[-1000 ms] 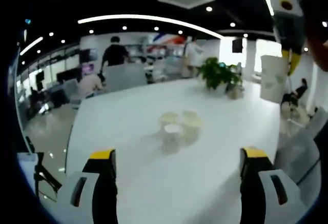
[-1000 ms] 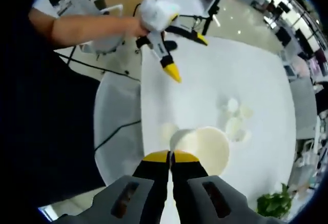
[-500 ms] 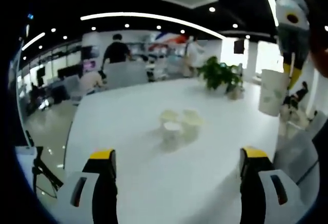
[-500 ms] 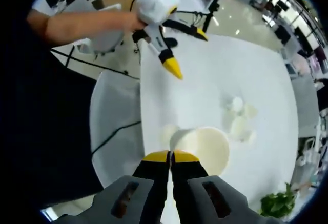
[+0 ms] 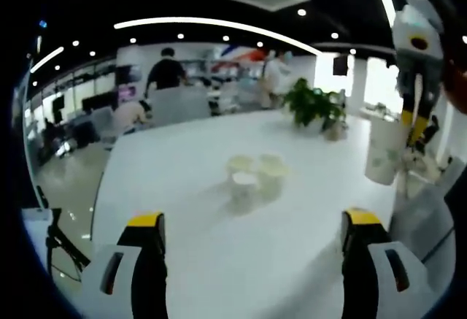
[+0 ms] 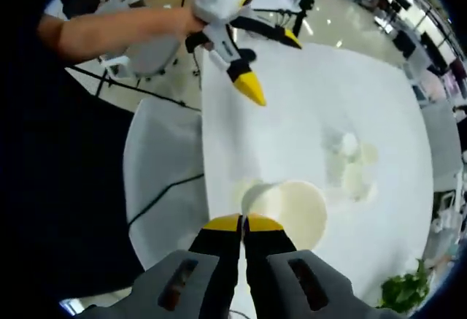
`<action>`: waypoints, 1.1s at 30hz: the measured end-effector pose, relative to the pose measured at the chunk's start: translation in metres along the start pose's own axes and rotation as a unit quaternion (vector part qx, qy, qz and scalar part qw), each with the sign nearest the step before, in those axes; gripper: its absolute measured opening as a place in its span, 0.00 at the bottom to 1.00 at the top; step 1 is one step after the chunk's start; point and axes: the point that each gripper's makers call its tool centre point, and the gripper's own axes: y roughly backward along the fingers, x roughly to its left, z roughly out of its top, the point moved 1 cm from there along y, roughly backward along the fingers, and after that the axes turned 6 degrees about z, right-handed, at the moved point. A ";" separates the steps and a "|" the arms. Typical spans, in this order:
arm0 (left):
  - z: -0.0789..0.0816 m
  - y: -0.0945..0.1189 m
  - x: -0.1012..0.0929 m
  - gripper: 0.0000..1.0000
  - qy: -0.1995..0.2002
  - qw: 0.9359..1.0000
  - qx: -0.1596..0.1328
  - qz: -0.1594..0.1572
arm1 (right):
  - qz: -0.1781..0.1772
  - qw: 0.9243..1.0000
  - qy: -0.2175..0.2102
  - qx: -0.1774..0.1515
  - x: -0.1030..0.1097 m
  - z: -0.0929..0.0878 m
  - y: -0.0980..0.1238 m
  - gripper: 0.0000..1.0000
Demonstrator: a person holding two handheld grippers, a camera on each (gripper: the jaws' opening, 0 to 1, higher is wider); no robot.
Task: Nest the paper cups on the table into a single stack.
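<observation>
Three paper cups [image 5: 253,177] on white surface [image 5: 182,187], open-plan office; left gripper [image 5: 252,260] wide open, right gripper [image 6: 243,224] pinching cup [image 6: 292,213].

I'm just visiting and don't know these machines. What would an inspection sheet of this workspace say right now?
Surface: white table, bare apart from the cups.
Job's things: three paper cups clustered mid-table; one more cup pinched at its rim.
Clutter: potted plant at the table's far end.
Grippers: left tongs open, holding nothing; right tongs shut on the cup, which hangs above the table.
Cables: black cables beside the table.
Surroundings: open office with ceiling lights, chairs and people at the back.
</observation>
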 end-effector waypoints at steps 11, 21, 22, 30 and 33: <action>-0.004 0.002 -0.003 0.99 -0.025 1.000 -0.003 -0.003 | 0.000 1.000 0.002 0.001 0.000 -0.003 -0.014 0.00; -0.005 0.003 -0.006 0.99 -0.045 0.999 -0.009 -0.011 | 0.005 1.000 -0.004 0.006 0.002 -0.007 -0.027 0.00; -0.005 0.002 -0.006 0.99 -0.044 0.999 -0.008 -0.011 | 0.006 1.000 -0.005 0.006 0.003 -0.008 -0.029 0.00; -0.010 -0.001 -0.004 0.99 -0.040 0.999 -0.002 -0.010 | 0.004 1.000 -0.010 0.006 -0.001 -0.012 -0.042 0.00; -0.010 -0.002 -0.005 0.99 -0.038 0.999 -0.005 -0.010 | 0.006 1.000 -0.016 0.004 -0.001 -0.012 -0.047 0.00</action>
